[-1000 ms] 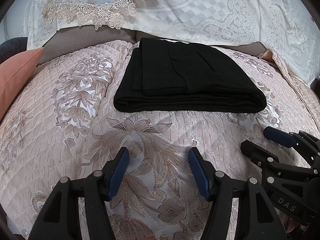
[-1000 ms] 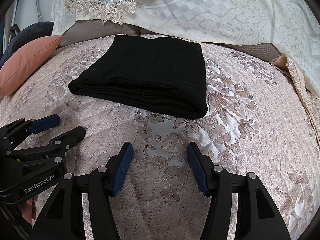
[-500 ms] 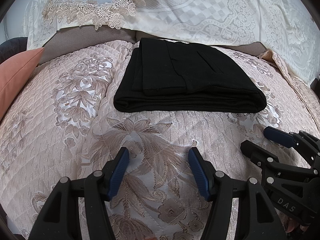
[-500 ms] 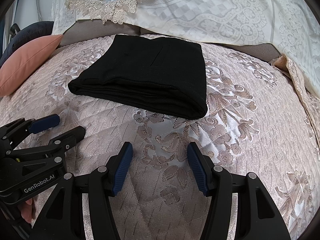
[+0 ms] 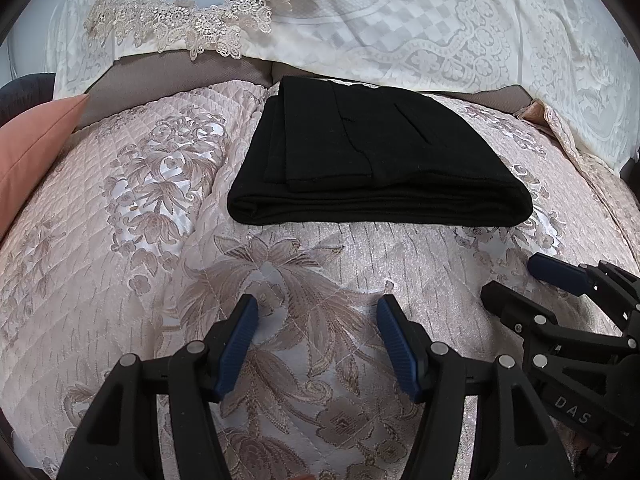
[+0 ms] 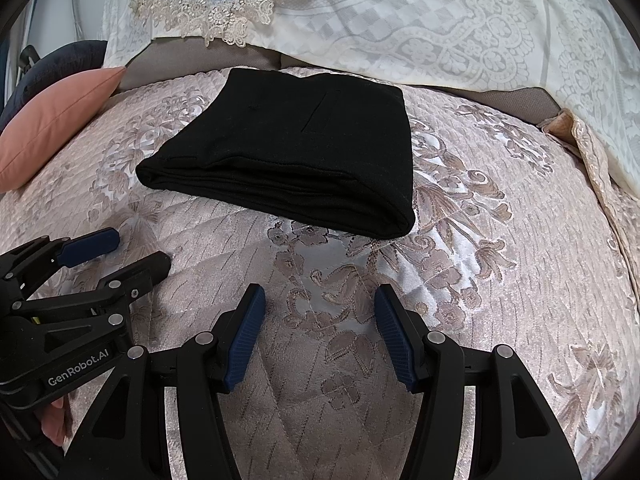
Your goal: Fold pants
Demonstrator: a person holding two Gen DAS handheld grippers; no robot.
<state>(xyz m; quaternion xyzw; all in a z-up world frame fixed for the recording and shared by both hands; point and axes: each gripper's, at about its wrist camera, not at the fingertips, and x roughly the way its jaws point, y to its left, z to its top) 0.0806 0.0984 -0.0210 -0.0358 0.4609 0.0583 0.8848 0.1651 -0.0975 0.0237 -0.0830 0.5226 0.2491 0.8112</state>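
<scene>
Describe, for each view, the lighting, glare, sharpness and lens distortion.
Left wrist view: soft even light, the bedspread bulging from fisheye, its satin flowers glinting, dark corners. Right wrist view: equally sharp, the black pants too dark to show much detail.

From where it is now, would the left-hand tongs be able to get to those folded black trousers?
Probably yes. The left tongs stand open and empty over the quilted bedspread, and nothing lies between them and the near edge of the folded black trousers. The right tongs sit off to the side, out of the way.
</scene>
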